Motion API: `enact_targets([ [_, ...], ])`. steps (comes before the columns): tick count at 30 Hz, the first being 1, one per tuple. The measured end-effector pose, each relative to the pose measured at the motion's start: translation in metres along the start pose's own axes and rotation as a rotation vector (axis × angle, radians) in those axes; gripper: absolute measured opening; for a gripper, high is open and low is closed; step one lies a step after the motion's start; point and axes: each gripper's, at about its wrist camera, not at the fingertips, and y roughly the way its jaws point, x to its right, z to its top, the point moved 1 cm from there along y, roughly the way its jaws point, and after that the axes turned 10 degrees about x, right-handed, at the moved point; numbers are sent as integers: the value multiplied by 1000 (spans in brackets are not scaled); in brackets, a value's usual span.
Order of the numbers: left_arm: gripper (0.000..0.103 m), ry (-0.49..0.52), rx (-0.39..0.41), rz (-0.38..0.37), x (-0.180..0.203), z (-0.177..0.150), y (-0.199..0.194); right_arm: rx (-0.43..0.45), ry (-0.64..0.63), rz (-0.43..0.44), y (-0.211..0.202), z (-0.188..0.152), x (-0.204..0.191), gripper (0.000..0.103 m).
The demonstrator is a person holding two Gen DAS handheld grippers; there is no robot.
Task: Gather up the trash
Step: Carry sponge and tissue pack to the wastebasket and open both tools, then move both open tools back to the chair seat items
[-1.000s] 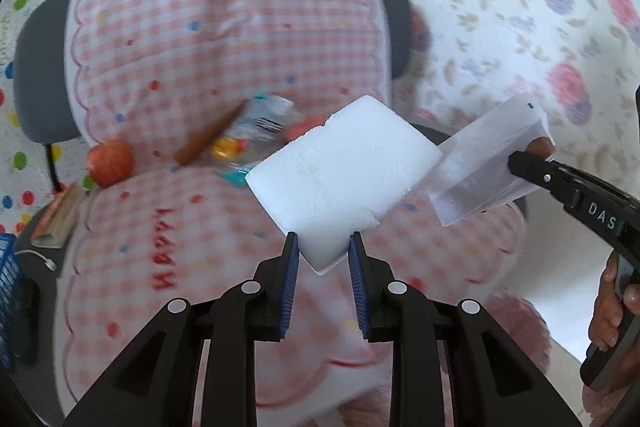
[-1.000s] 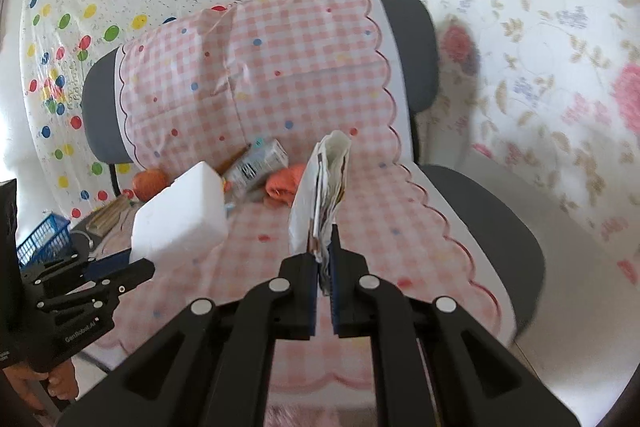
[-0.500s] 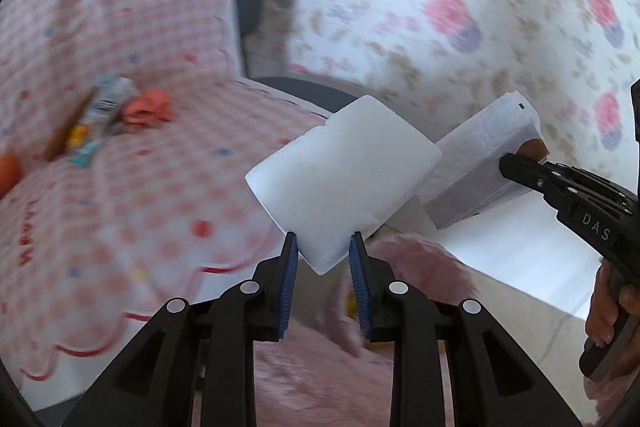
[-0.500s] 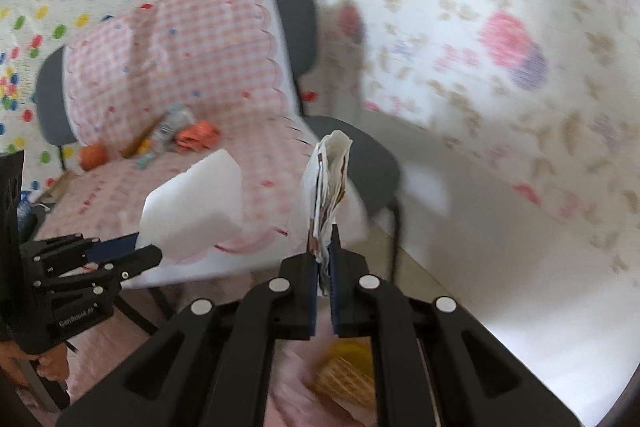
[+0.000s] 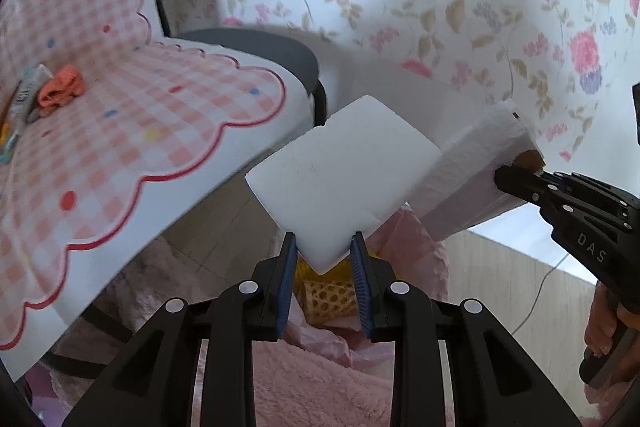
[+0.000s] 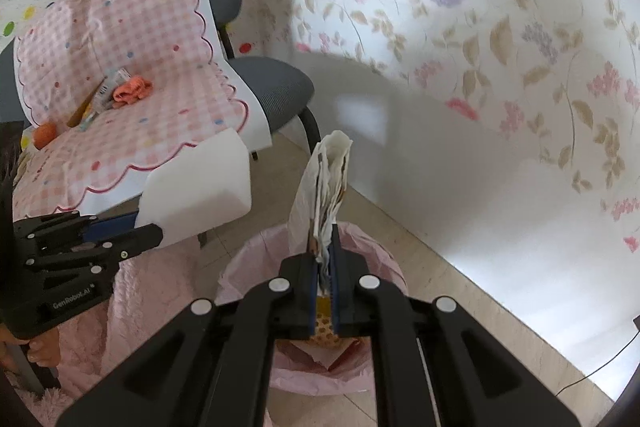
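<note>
both grippers have swung away from the chair in the last second: a second ago they looked straight at its seat, and now they hang over the bin, which was not in view then. the load did not change. the left gripper is still pinching one corner of the foam block, and the block stands up from the fingers, turned like a diamond. the right gripper is pressed together on the lower edge of the paper wad, which stands upright and thin between the fingers. in the left view the wad is just beside the block, at its right; i cannot tell if they touch.

for the task this means, in my judgement, that the carrying is nearly done and only the release is left. both pieces seem to be above or near the mouth of the bin, so each gripper should spread there. the block is wide, so it may catch on the rim.

the bin has a pink liner, and something yellow with holes lies already inside. it stands on a beige tiled floor, near the front right corner of the seat. a fluffy pink rug lies beside it. the chair is grey with a pink checked cover, and more trash is left at the back of the seat: an orange rag, a small wrapper, an orange ball. the wall is white with flowers; behind the chair it has coloured dots.
</note>
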Motion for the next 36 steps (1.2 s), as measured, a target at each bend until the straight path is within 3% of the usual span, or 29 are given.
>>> enact_targets([
  [8, 34, 22, -64, -14, 5, -1, 29, -37, 12, 3, 22, -7, 9, 5],
  [11, 42, 29, -75, -19, 8, -1, 35, -52, 29, 10, 29, -9, 12, 7],
  [15, 50, 28, -75, -27, 6, 0, 35, -67, 39, 23, 34, -12, 13, 30],
  [17, 51, 14, -74, -21, 2, 0, 34, -69, 39, 21, 34, -12, 13, 30],
  [27, 51, -48, 10, 99, -36, 4, -17, 8, 42, 18, 13, 9, 8, 30],
  [36, 53, -86, 73, 169, -65, 7, -58, 53, 26, 124, 5, 30, -25, 30],
])
